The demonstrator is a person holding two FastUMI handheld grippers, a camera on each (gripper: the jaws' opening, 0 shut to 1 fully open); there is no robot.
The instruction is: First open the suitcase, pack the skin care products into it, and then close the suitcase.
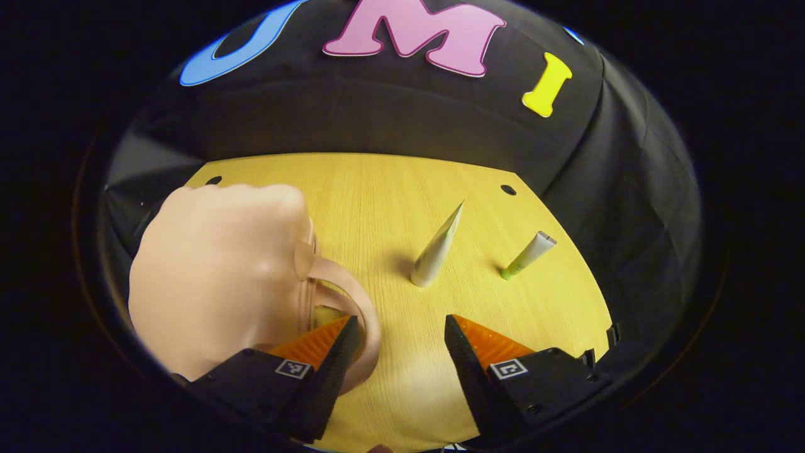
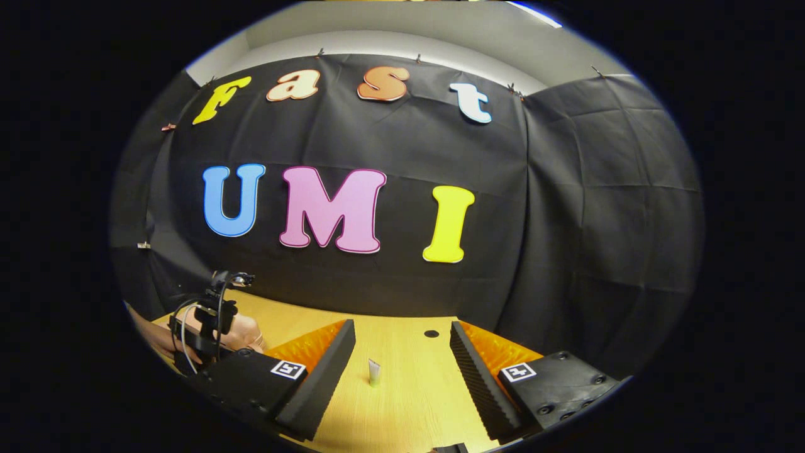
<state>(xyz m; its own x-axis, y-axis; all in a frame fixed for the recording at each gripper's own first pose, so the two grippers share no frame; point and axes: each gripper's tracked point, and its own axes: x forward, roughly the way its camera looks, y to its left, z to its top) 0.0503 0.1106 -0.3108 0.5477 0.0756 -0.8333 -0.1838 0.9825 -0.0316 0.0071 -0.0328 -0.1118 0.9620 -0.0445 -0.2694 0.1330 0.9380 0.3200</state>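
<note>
In the left gripper view a small peach-pink suitcase lies at the left of the wooden table, and its lid looks closed. Its looped handle curves out toward me. My left gripper is open, with one fingertip in the gap behind the handle, so the handle band sits between the jaws. A white tube stands farther off, and a smaller green-capped tube stands to its right. My right gripper is open above the table, with the small tube beyond it.
The booth's black cloth wall closes off the table's far side and right side. Two cable holes mark the table's back edge. In the right gripper view the other gripper's body and cable show at the far left with a hand.
</note>
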